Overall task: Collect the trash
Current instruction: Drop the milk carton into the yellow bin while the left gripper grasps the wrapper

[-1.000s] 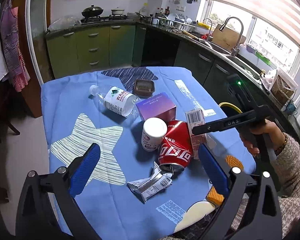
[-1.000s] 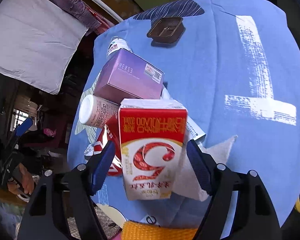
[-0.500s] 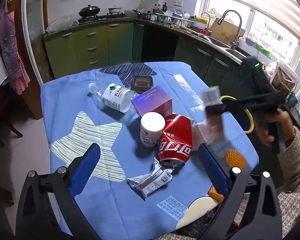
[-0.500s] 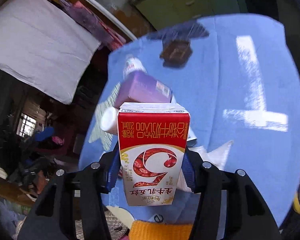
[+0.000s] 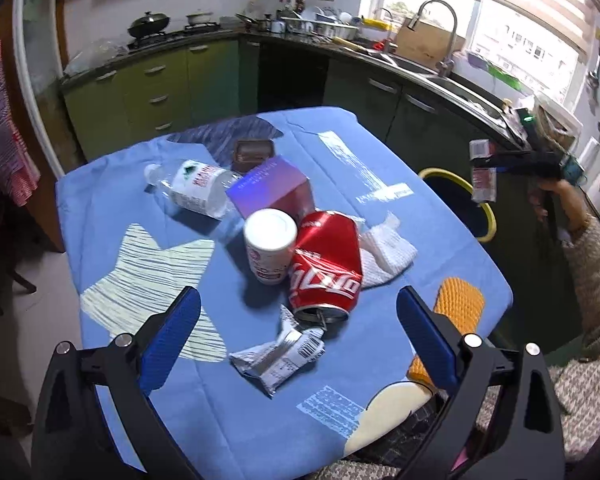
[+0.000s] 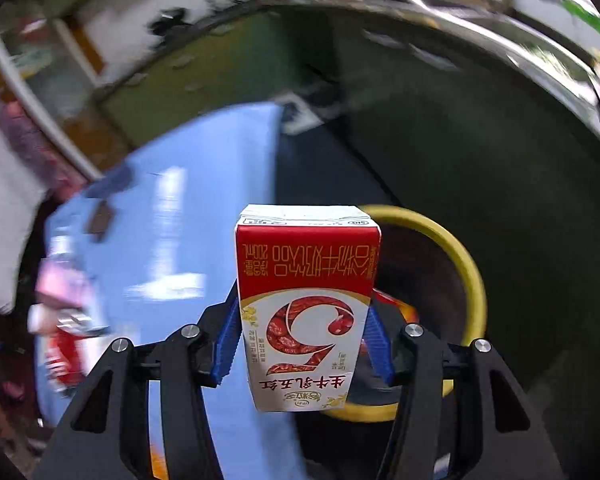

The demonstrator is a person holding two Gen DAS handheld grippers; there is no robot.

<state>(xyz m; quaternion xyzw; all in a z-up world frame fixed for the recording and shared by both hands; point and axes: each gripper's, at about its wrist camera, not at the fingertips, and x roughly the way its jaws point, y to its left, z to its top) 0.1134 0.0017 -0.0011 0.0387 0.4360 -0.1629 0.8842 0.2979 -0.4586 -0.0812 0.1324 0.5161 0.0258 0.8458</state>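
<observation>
The milk carton [image 6: 306, 312] sits clamped between the blue pads of the right gripper [image 6: 304, 344], its long axis running straight out along the fingers, printed face toward the camera and upside down. The jaws have just been closing and now press on the carton's two narrow sides, so it is held, clear of the table. Directly beyond and below the carton lies the yellow-rimmed bin [image 6: 466, 264]; the carton hangs over its near rim, partly covering the opening, with something red already visible inside. In my judgement the coming move depends on this alignment: carry the carton a little farther forward over the opening, then release.

From the left wrist view the right gripper [image 5: 485, 160] stands off the far right edge of the blue table [image 5: 380, 360], above the bin [image 5: 484, 220], the carton [image 5: 483, 172] hanging from it and the hand [image 5: 556, 200] tilted downward.

The left gripper [image 5: 296, 328] hovers with its jaws wide and empty over the remaining litter: the crushed red can [image 5: 326, 268] and white cup [image 5: 270, 246] just ahead, the foil wrapper [image 5: 278, 360] between its fingers, the purple box [image 5: 270, 194] and plastic bottle [image 5: 196, 190] beyond.
</observation>
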